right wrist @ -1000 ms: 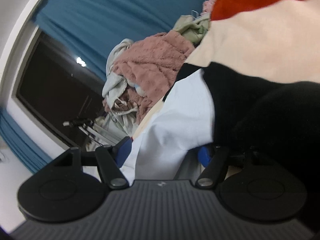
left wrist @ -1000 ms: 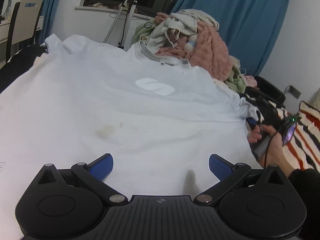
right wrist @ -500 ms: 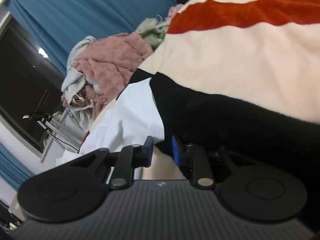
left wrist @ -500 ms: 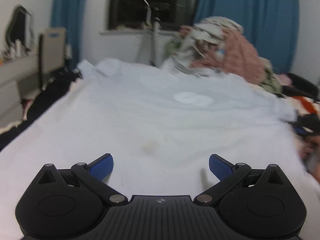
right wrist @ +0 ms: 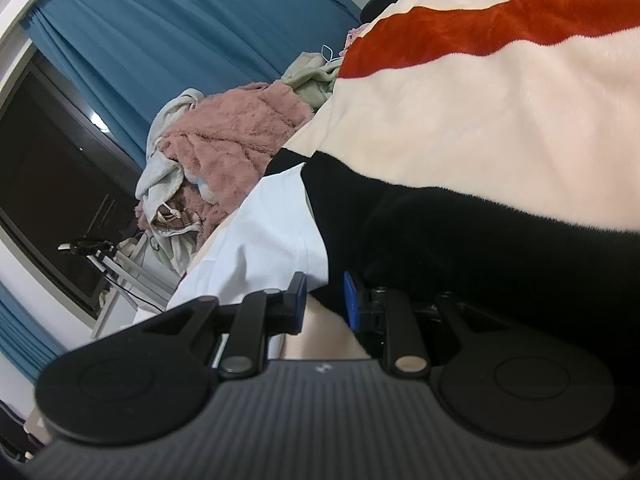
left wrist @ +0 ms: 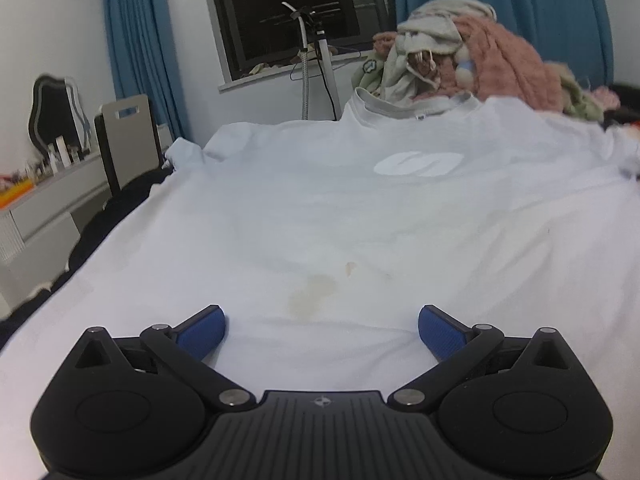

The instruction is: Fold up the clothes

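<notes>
Right gripper (right wrist: 325, 298) jaws have gone from wide to narrow since a second ago and have held that gap since; the view has swung too, so the striped blanket (right wrist: 500, 92) now fills the upper right. Left wrist view has levelled out and dropped closer to the cloth, with more of the room's left side now showing (mirror, desk, chair back).

White T-shirt (left wrist: 360, 220) lies spread flat, front up, on the bed. Long axis runs straight away from the left camera: hem end nearest the gripper, collar (left wrist: 416, 106) at the far end, pointing at the laundry pile (left wrist: 480, 52) by the window. Pale logo (left wrist: 420, 163) sits on the chest, below the collar. Yellowish stain (left wrist: 312, 294) on the lower body, just ahead of the fingers. One sleeve (left wrist: 192, 152) sticks out at far left.

Left gripper (left wrist: 322, 330): jaws wide, blue pads well apart, low over the hem area with only the shirt's surface between them. Nothing pinched.

Right gripper: pads close together but a gap shows. A sleeve edge of the shirt (right wrist: 280, 236) reaches down to the left-hand pad, next to a black band of the blanket. A pale surface shows in the gap (skin or cloth, can't tell). Whether the pads actually pinch the sleeve is not clear from this angle.

Blue curtains (right wrist: 180, 40) and a dark window (left wrist: 288, 12) behind the pile.
</notes>
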`<state>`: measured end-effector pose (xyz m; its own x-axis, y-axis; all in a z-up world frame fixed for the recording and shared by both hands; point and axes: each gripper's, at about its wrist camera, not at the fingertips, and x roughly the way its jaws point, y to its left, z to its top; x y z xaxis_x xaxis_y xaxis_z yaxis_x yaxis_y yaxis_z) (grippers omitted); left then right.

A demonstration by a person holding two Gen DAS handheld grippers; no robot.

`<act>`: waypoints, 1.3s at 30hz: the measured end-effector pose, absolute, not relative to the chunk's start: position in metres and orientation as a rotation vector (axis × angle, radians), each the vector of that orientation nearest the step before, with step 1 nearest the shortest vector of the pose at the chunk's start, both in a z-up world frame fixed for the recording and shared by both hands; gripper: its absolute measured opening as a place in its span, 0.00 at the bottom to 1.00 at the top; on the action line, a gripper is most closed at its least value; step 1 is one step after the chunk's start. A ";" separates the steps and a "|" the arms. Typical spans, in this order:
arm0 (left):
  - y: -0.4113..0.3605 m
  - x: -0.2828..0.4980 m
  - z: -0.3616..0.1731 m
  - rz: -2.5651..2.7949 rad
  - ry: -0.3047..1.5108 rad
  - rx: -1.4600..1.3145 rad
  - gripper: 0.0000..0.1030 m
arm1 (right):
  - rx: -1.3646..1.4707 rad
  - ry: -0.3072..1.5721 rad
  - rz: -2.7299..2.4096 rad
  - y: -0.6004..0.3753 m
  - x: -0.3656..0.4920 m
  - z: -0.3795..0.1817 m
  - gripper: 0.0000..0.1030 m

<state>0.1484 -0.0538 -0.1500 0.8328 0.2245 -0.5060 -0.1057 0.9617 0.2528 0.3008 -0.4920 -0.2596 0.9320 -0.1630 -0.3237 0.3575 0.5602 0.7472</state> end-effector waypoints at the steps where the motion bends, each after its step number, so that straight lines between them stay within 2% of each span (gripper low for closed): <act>1: -0.057 0.149 -0.151 0.184 0.562 0.240 1.00 | 0.929 0.227 -0.309 -0.492 0.301 -0.260 0.21; 39: -0.050 0.152 -0.152 0.181 0.562 0.276 1.00 | 0.931 0.216 -0.299 -0.491 0.301 -0.263 0.21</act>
<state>0.1523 -0.0495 -0.1518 0.8316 0.2431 -0.4993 -0.0936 0.9476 0.3055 0.3012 -0.4912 -0.2633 0.9374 -0.1594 -0.3098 0.3442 0.5607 0.7531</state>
